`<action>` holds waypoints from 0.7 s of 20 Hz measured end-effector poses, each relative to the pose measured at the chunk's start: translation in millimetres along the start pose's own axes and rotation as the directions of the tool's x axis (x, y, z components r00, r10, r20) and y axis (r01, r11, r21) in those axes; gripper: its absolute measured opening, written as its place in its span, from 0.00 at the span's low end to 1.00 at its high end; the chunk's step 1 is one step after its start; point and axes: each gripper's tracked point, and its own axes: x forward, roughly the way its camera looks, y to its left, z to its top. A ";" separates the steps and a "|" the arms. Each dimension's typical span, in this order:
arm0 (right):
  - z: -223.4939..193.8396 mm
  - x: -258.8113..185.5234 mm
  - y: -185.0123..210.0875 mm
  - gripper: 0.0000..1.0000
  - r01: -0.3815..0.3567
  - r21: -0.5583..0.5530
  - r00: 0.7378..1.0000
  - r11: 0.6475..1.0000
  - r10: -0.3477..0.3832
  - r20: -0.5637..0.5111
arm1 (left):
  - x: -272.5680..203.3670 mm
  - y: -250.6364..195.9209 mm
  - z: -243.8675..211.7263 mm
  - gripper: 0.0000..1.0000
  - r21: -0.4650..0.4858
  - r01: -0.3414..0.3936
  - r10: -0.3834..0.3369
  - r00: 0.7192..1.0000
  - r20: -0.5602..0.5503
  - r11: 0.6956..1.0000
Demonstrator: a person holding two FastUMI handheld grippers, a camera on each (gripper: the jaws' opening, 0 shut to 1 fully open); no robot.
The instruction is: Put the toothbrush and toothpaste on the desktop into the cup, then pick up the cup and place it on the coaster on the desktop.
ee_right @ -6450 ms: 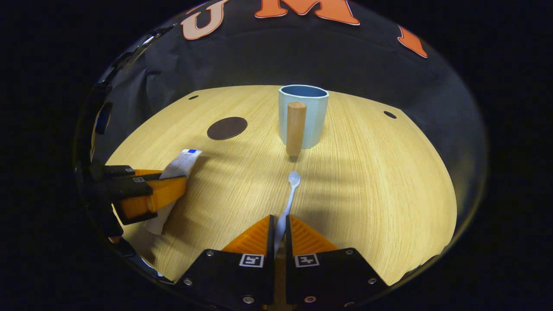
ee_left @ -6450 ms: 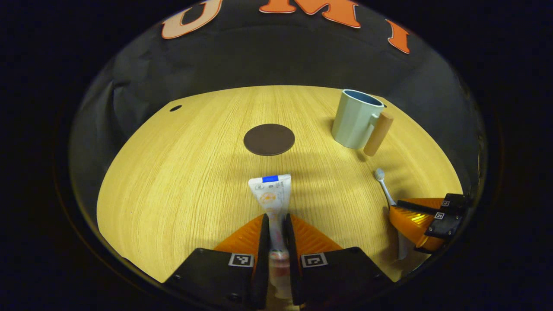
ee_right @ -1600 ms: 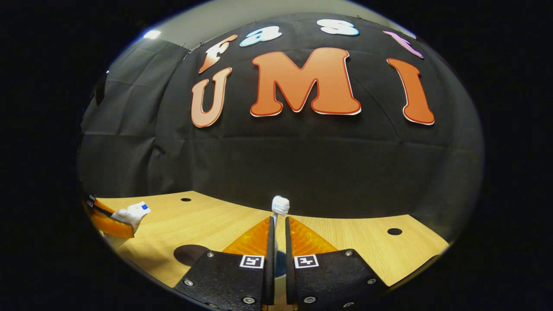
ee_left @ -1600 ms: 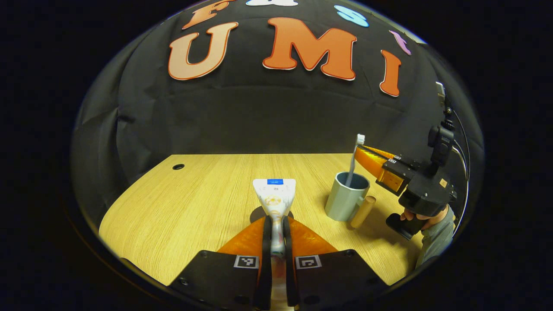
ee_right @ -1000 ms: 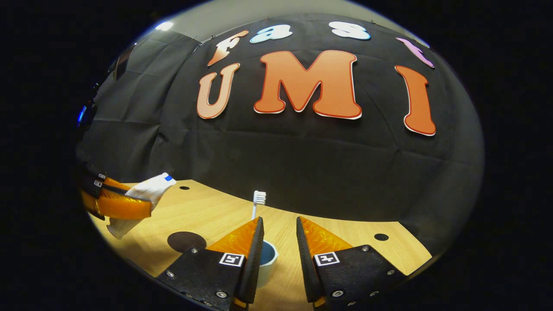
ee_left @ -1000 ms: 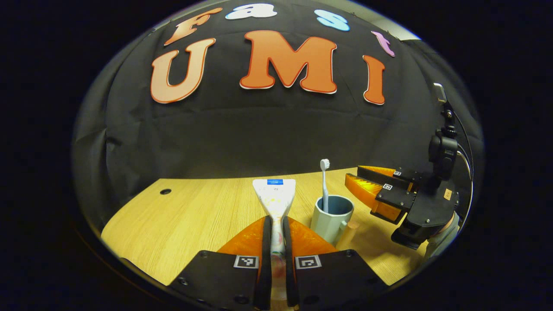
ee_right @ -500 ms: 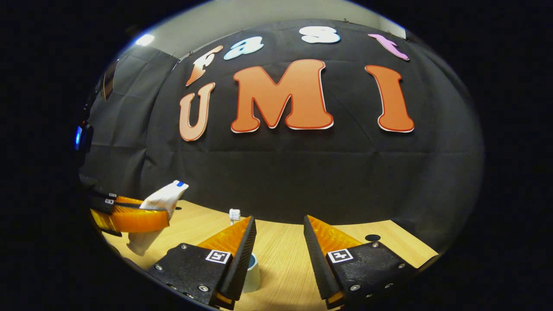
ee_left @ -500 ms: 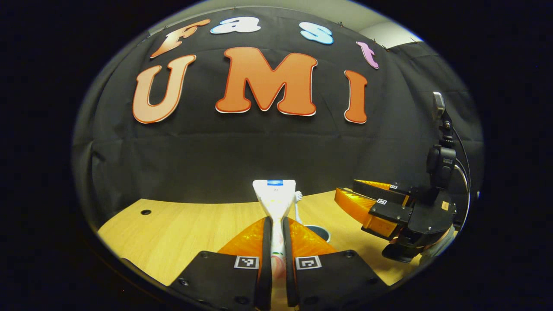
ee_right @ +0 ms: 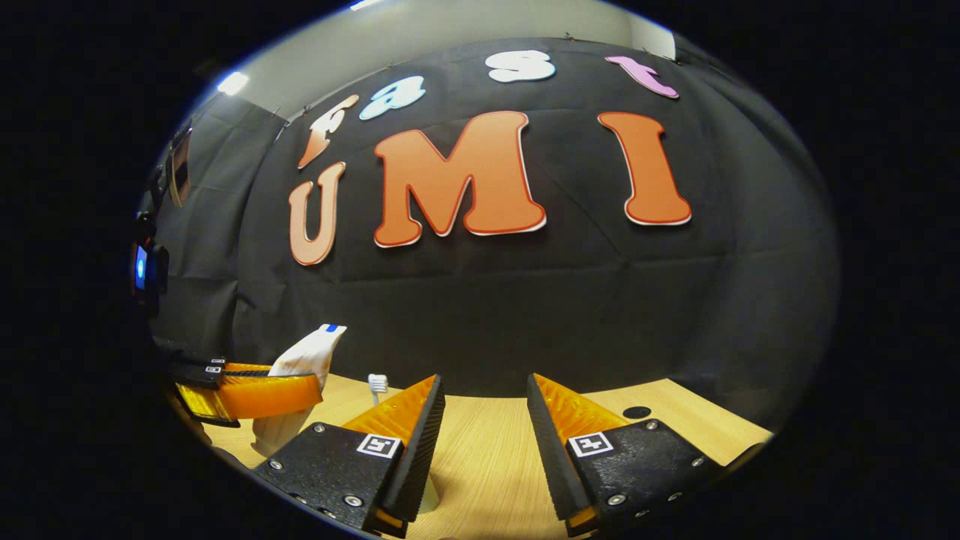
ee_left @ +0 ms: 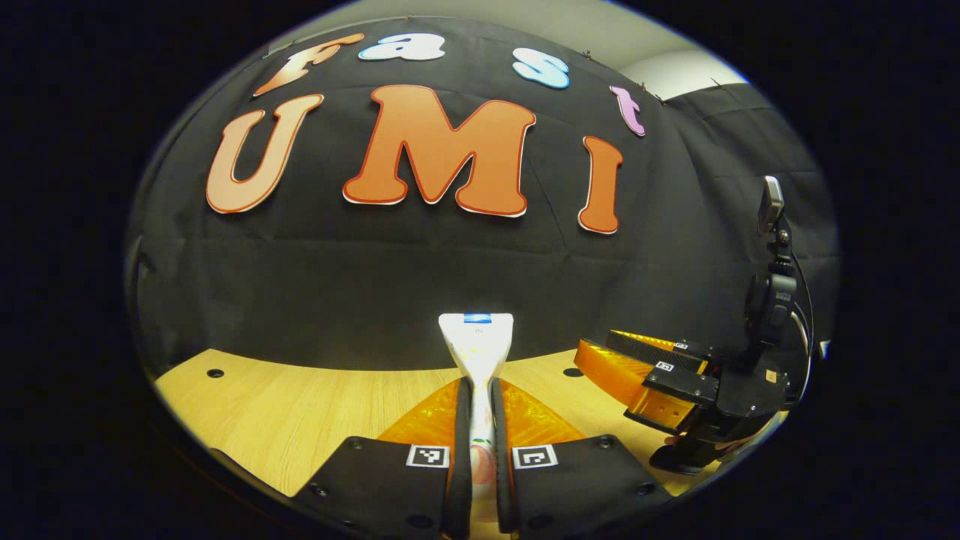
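Left gripper [ee_left: 480,390] clamped on toothpaste [ee_left: 477,341], higher than before; right gripper [ee_right: 484,397] spread, toothbrush [ee_right: 377,385] released.

Right gripper [ee_right: 484,394] poised above the tabletop [ee_right: 495,457], jaws spread wide with nothing between them. Left of it, toothbrush [ee_right: 377,384] head poking up behind the near finger; farther left, left gripper [ee_right: 300,391] clamped on the upright toothpaste [ee_right: 304,364].

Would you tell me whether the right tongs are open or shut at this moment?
Open: the right tongs show a wide gap between their orange fingers, nothing held, light wooden desktop visible between.
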 end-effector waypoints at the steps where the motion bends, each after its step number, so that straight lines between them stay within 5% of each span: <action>1: -2.4 2.1 -3.9 0.67 0.011 0.009 1.000 1.000 -0.010 -0.008 | 3.5 -1.3 1.4 0.17 -0.012 0.008 -0.008 1.000 0.010 1.000; 14: 5.6 -3.3 -8.0 0.67 0.018 -0.035 1.000 0.999 -0.018 0.019 | 50.5 -5.4 -0.8 0.16 0.031 0.049 -0.051 0.996 0.078 0.998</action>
